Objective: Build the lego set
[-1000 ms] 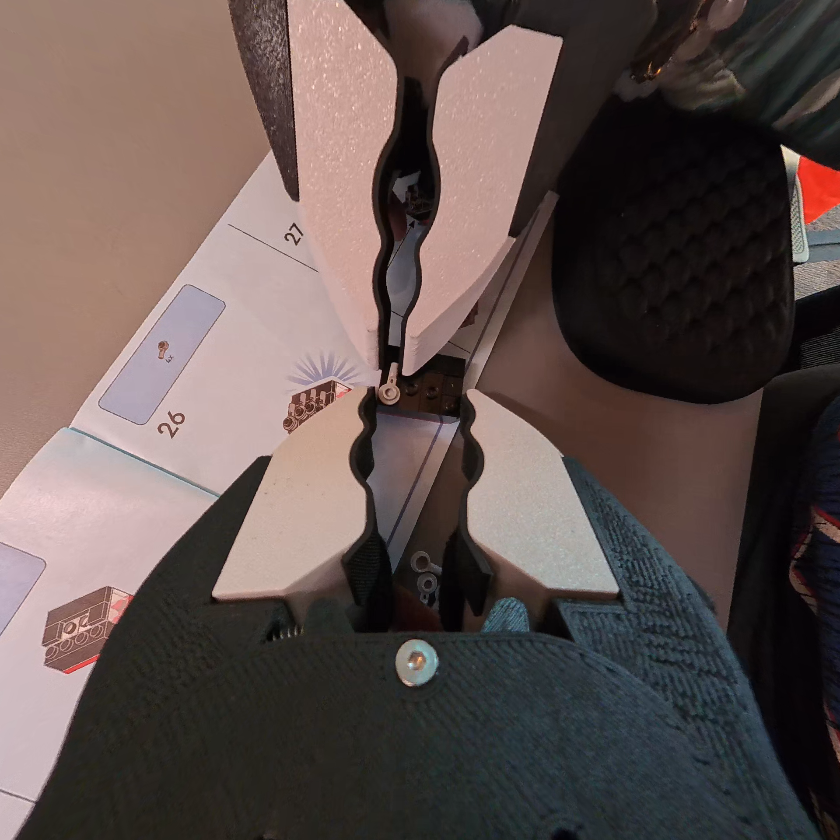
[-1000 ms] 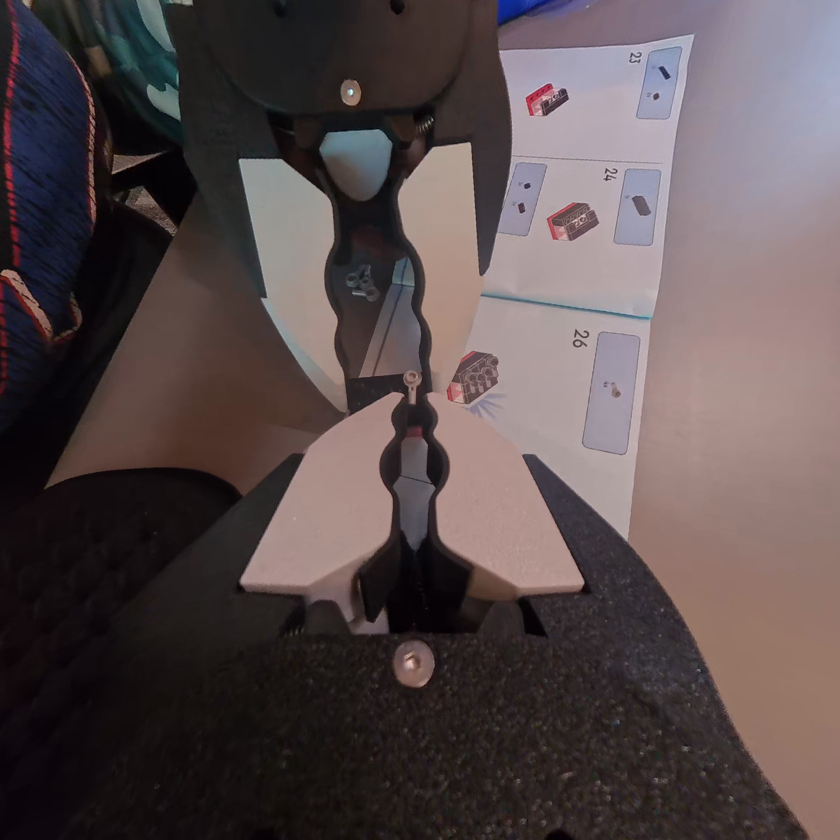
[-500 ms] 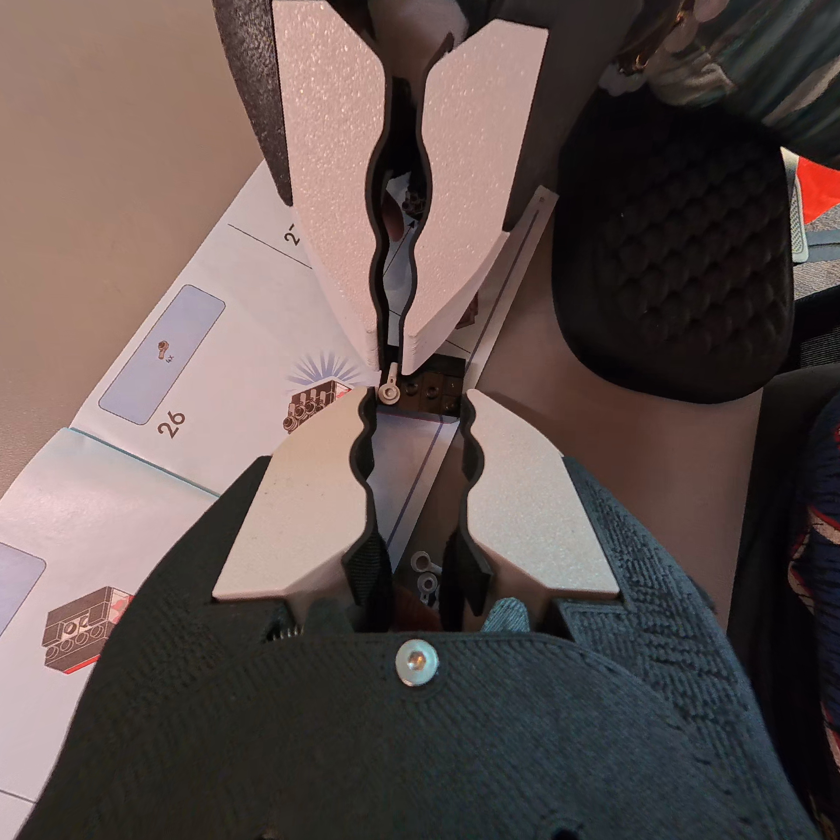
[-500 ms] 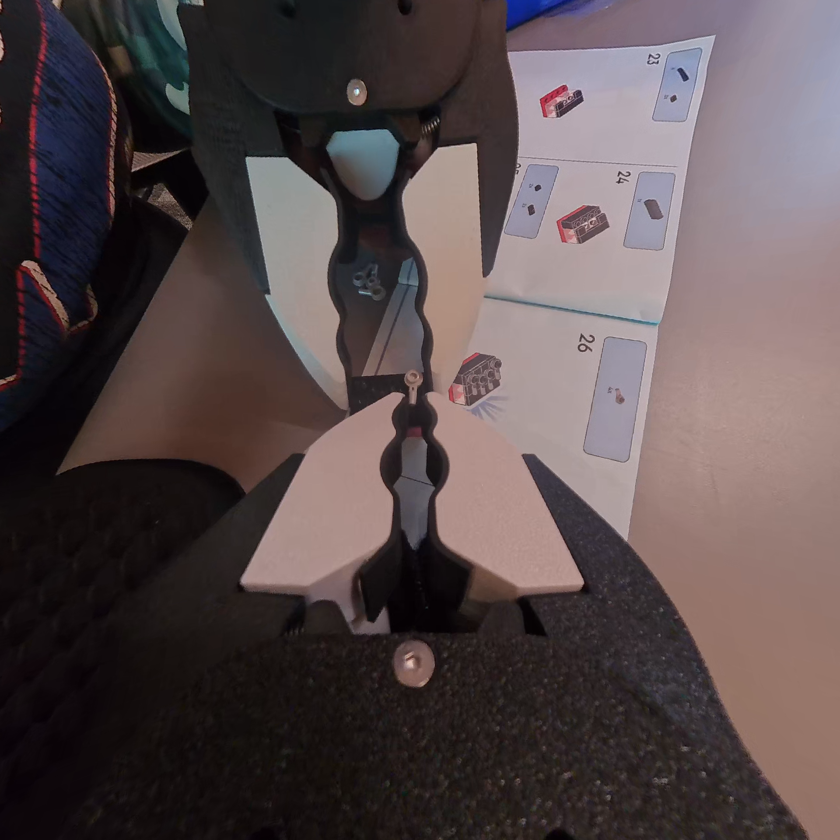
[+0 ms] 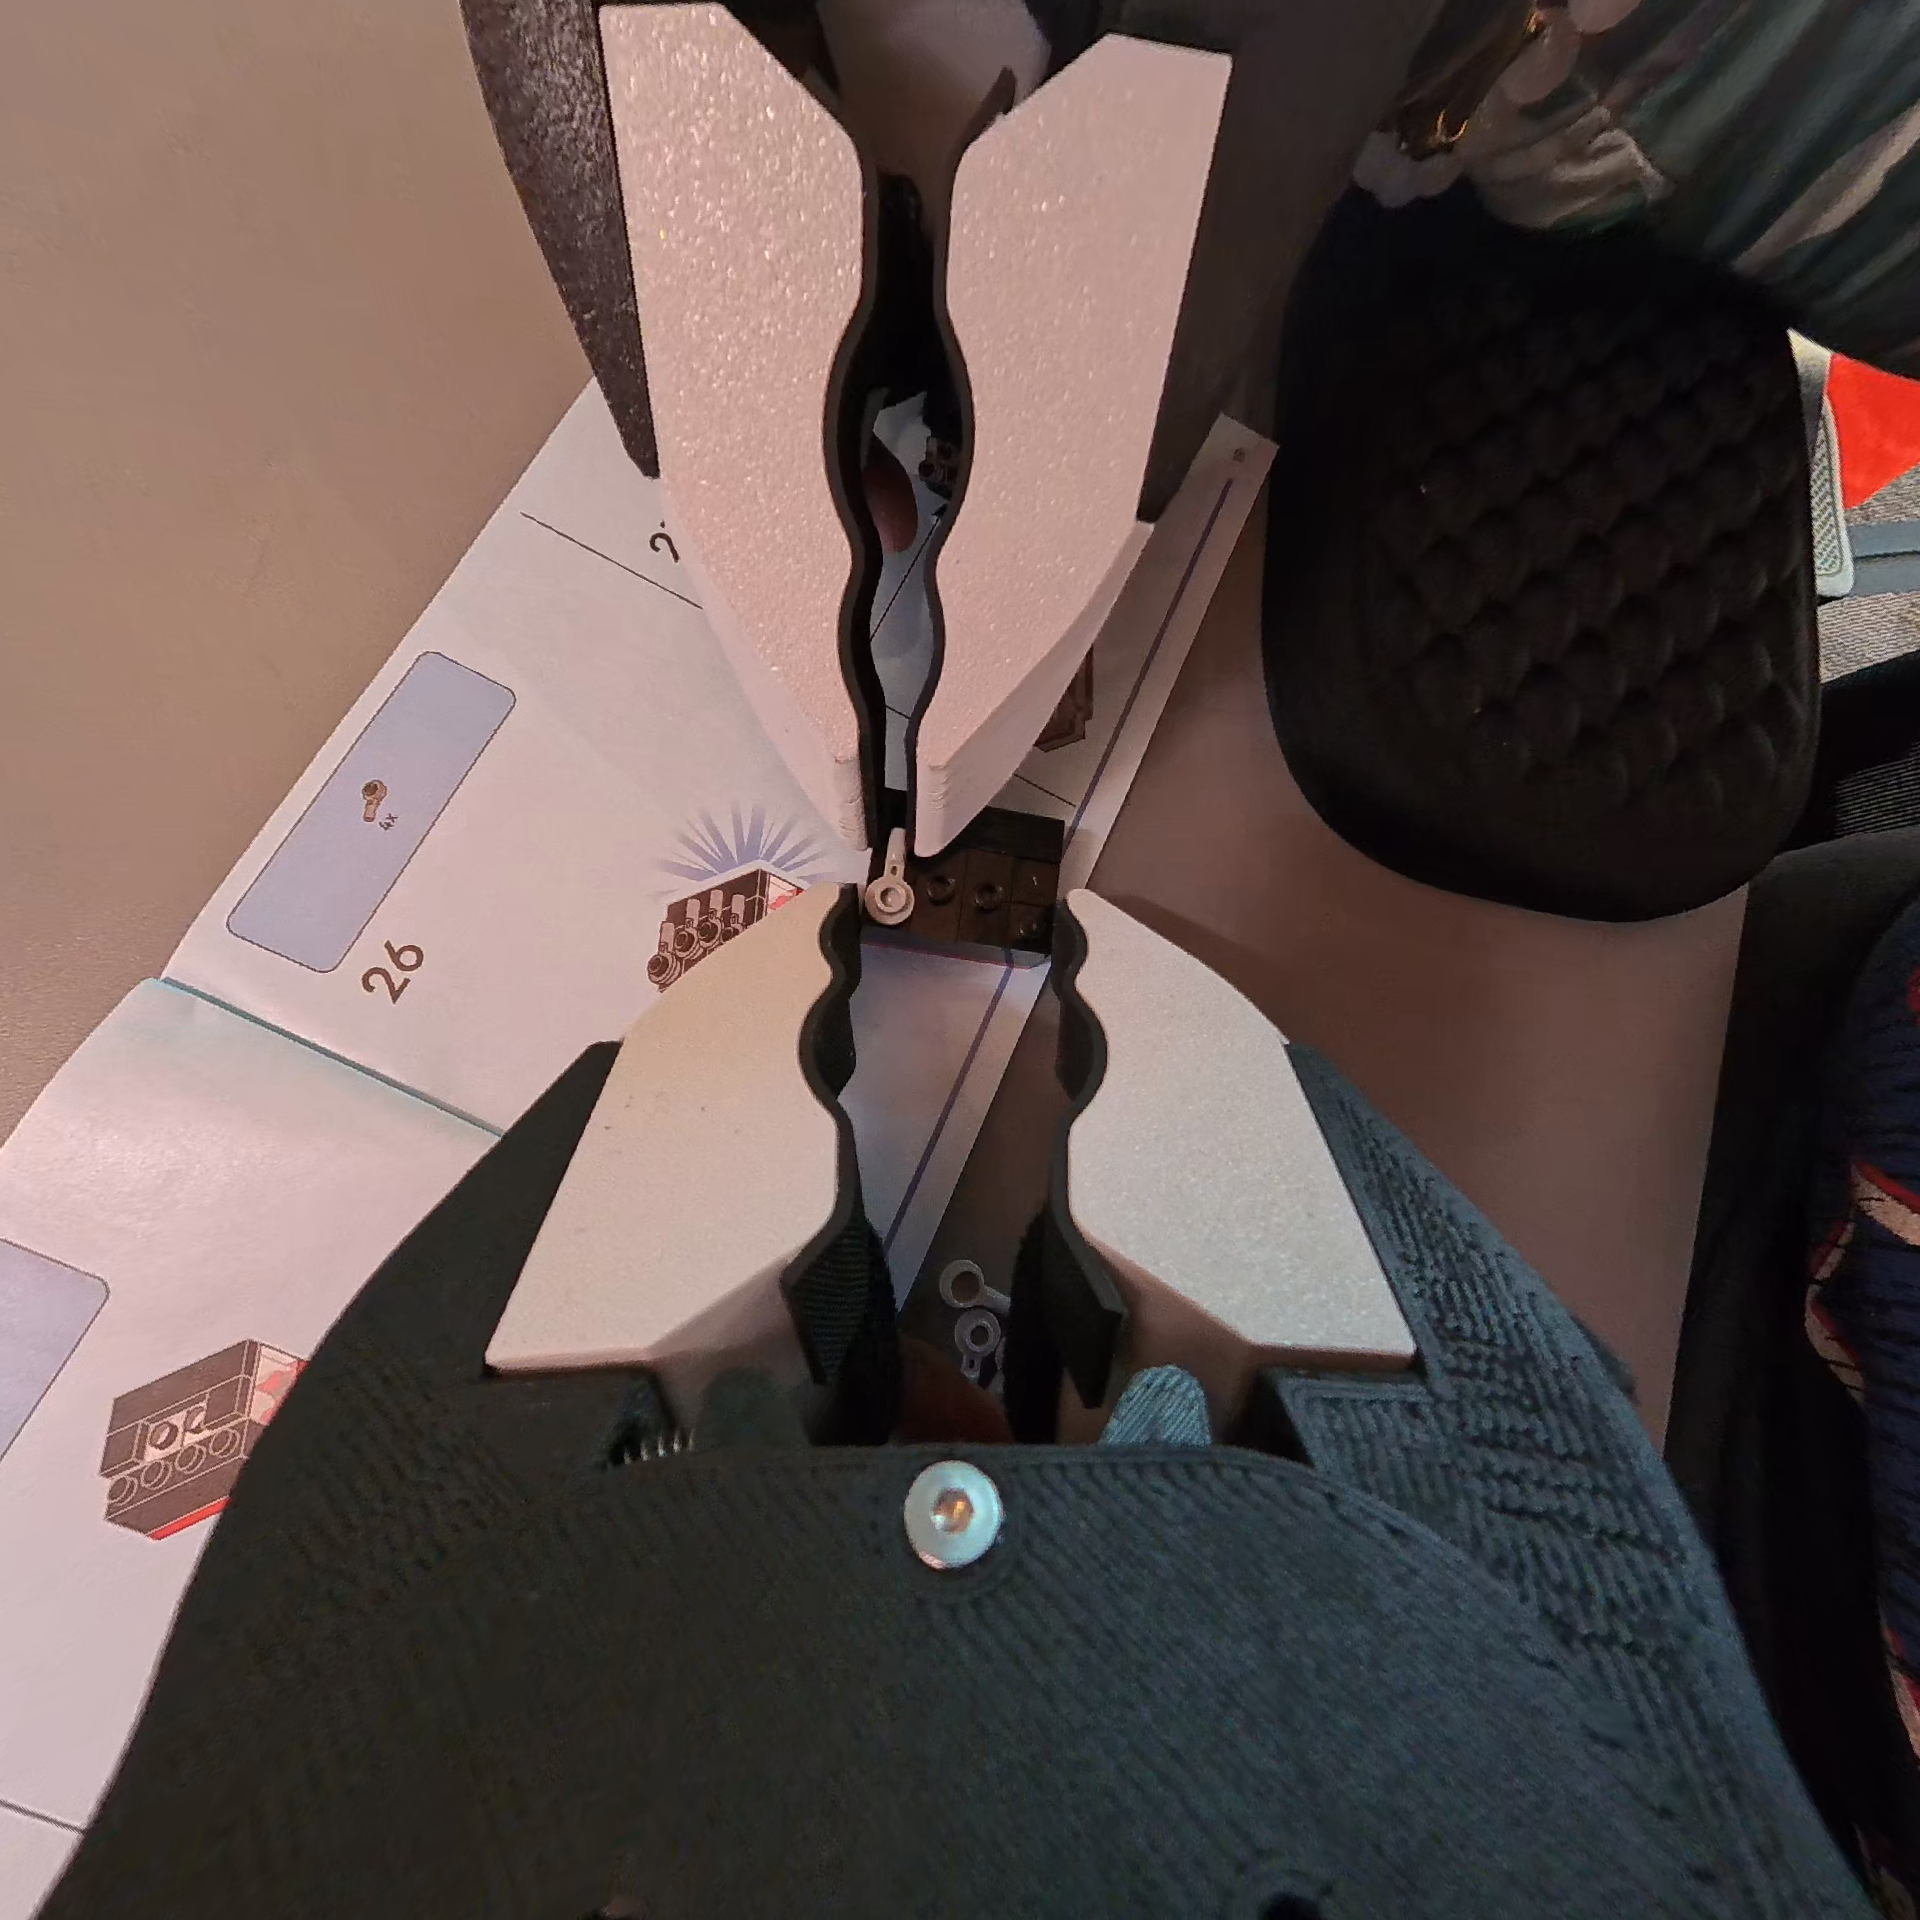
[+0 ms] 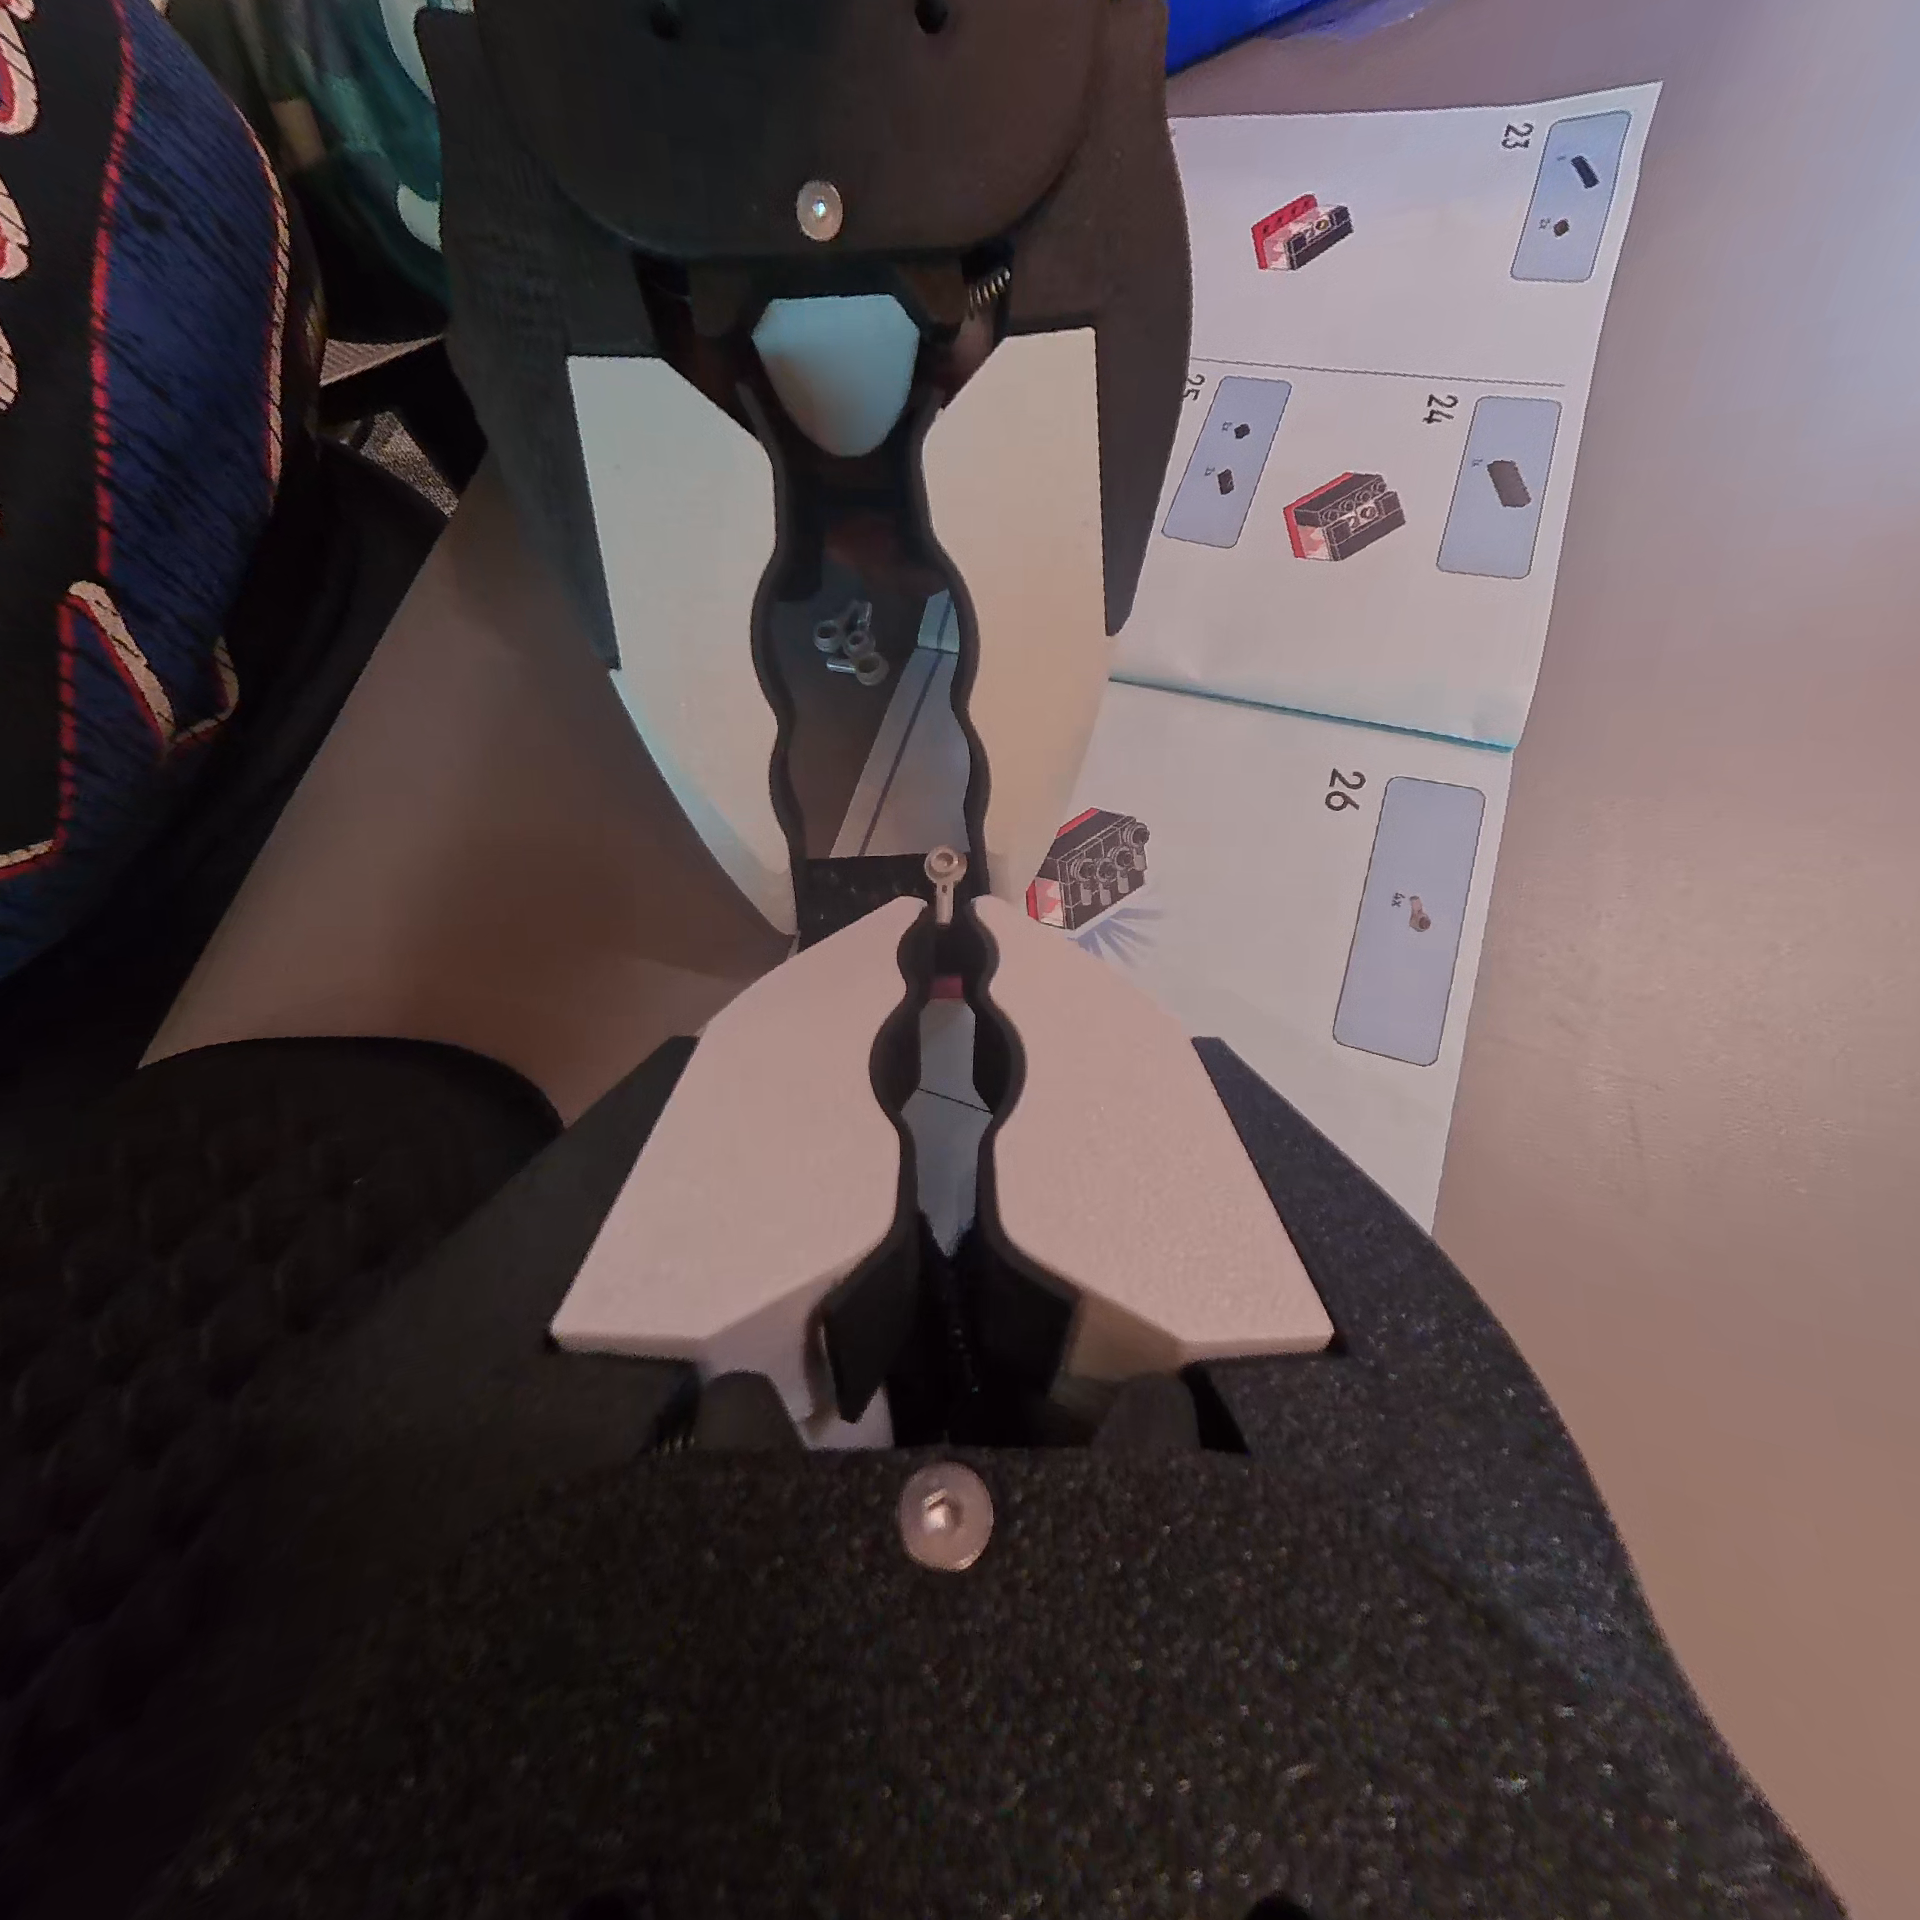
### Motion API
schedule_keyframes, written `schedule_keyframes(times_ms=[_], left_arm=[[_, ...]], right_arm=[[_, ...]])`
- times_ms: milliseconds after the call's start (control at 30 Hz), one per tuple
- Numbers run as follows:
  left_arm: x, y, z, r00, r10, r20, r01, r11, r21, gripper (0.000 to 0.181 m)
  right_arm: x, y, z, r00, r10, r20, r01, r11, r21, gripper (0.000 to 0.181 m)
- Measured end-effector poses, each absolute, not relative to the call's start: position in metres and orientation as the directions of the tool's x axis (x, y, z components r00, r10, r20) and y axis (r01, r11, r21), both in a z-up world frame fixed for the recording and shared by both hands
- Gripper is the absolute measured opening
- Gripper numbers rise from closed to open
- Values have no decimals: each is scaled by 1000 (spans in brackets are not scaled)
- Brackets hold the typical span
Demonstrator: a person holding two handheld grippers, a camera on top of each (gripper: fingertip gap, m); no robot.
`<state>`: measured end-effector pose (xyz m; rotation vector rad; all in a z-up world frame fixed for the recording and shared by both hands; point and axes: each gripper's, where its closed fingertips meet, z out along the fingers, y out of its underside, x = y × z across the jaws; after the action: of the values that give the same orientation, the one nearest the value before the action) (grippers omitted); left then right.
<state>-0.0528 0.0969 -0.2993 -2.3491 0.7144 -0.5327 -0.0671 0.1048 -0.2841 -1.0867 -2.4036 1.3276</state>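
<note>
My left gripper (image 5: 961, 914) is shut on a small black brick assembly (image 5: 987, 883) and holds it above the instruction booklet (image 5: 468, 831). My right gripper (image 5: 883, 821) comes in from the opposite side, shut on a tiny grey pin piece (image 5: 888, 883) whose round end sits at the left end of the black assembly's studded face. In the right wrist view the pin (image 6: 943, 873) sticks out of my right gripper's (image 6: 943, 912) tips against the black assembly (image 6: 852, 888), which the left gripper (image 6: 888, 883) holds.
Two or three loose grey pins (image 5: 971, 1309) lie on the tan table under the left gripper and also show in the right wrist view (image 6: 847, 639). The open booklet (image 6: 1351, 623) lies flat. A black mesh chair seat (image 5: 1538, 571) and a person's clothing (image 6: 125, 416) are at the table edge. My two grippers' fingertips are within a few centimetres of each other.
The right gripper has shifted slightly to the left in the left wrist view. The pin stays at the black assembly's end. Both grips are unchanged.
</note>
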Motion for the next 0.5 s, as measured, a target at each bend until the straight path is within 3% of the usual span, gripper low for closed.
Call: schedule_keyframes(times_ms=[267,500], left_arm=[[-53,97,-299,773,-605,192,-355,-663,-659,35],[-53,97,-298,774,-601,199,-350,-668,-656,35]], right_arm=[[-67,105,-284,-714,682,-160,509,347,-788,4],[-63,104,-277,-682,711,-169,507,294,-810,17]])
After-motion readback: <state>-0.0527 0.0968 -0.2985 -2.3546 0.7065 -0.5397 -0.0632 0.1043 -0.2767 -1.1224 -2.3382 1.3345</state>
